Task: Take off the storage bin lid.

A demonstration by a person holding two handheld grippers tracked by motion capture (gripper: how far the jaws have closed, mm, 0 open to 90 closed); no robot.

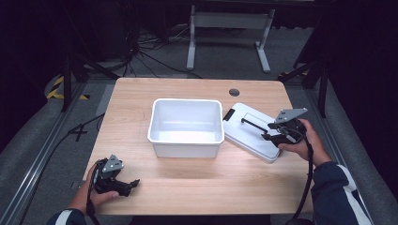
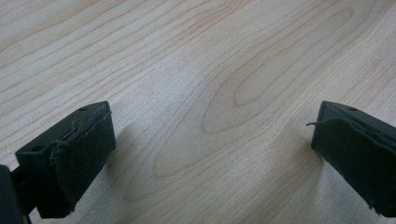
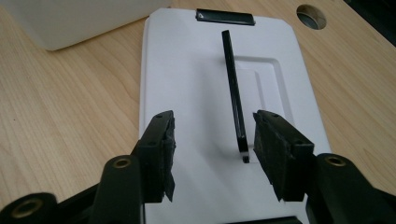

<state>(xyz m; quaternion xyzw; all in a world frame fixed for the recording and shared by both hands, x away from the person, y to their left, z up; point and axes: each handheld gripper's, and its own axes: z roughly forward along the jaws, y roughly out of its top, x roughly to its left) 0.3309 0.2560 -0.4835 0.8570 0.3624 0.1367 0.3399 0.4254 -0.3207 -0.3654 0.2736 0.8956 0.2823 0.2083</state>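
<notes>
Wooden table (image 1: 197,187): a white lid (image 1: 251,131) is laid at 3 o'clock of the bin (image 1: 186,126). Its black handle (image 3: 233,93) is straddled, ungripped, by the half-open right gripper (image 3: 214,140). Nothing is held by the wide-open left gripper (image 2: 210,140).

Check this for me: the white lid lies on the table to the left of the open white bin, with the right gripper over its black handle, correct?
Not quite. The high view shows the white lid lying to the right of the open white bin, not the left. The right gripper is indeed over the black handle.
</notes>
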